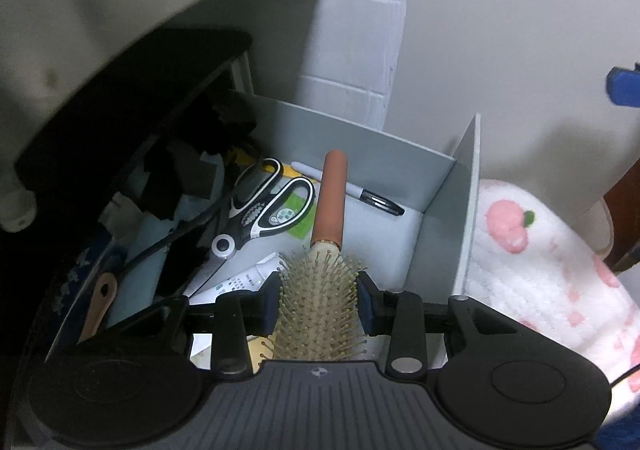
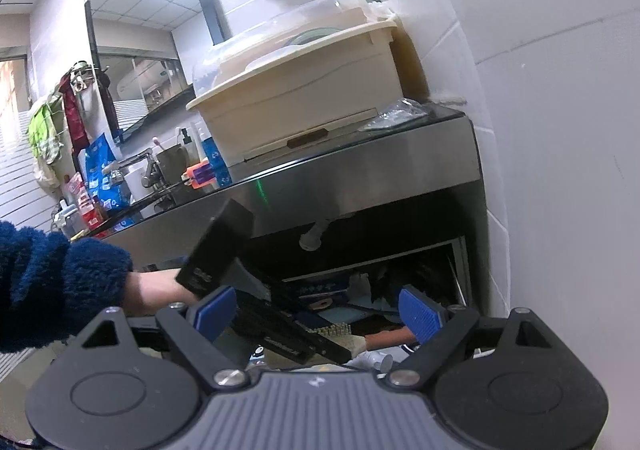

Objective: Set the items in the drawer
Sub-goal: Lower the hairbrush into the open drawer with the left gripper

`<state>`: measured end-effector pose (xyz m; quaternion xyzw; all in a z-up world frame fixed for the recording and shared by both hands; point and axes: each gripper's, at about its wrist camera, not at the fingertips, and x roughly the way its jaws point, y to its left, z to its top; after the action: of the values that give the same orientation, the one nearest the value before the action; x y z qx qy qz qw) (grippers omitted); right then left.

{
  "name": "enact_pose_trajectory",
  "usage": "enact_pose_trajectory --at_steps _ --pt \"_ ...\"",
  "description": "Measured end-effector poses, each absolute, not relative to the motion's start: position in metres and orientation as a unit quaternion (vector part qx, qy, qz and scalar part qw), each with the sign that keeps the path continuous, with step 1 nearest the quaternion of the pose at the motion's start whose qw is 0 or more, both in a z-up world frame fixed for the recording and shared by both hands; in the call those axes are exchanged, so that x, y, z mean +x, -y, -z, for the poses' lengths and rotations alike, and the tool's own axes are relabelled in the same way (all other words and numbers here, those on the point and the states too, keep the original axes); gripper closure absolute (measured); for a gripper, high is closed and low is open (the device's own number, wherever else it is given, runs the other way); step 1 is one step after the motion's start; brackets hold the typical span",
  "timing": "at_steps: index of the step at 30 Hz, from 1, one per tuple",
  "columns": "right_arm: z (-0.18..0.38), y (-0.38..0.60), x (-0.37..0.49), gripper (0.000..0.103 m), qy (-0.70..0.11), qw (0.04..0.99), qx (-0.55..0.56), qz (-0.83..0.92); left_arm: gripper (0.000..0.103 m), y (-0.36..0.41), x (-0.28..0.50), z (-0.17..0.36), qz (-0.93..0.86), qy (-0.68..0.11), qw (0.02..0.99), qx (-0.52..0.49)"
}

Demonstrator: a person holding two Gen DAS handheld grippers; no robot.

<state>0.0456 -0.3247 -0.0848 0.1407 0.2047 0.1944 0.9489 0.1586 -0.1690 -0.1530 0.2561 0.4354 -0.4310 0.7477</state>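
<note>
Drawer stands pulled out beneath a dark worktop, its grey walls framing a jumble of household items. Over it, the left gripper points steeply down, its fingers pinching the bristled head of a hairbrush, whose brown handle reaches toward the drawer's back wall. Scissors with black-and-white handles lie on the drawer floor just left of that handle, a marker rests along the back wall, and a white tube lies just beside the brush head. Outside the drawer's right wall sits a white fluffy cloth with pink spots. From the other side, the right gripper faces the open drawer, its blue-padded fingers spread wide with nothing pressed between them. A hand in a dark blue fleece sleeve holds the left gripper. A cream bin stands on the worktop.
</note>
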Motion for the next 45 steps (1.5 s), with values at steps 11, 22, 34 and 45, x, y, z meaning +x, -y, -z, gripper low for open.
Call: enact_pose_trajectory --at_steps 11,22,34,45 --pt "0.091 0.330 0.046 0.014 -0.210 0.948 0.152 -0.187 0.065 0.192 0.171 0.188 0.421 -0.464 0.723 0.291" --pt "0.098 0.332 0.048 0.014 -0.218 0.942 0.173 -0.187 0.065 0.198 0.176 0.204 0.426 -0.480 0.710 0.291" --pt "0.100 0.328 0.051 0.014 -0.223 0.940 0.178 -0.190 0.065 0.204 0.182 0.228 0.415 -0.517 0.690 0.291" --pt "0.101 0.327 0.052 0.014 -0.225 0.939 0.179 -0.189 0.062 0.209 0.186 0.239 0.411 -0.541 0.672 0.296"
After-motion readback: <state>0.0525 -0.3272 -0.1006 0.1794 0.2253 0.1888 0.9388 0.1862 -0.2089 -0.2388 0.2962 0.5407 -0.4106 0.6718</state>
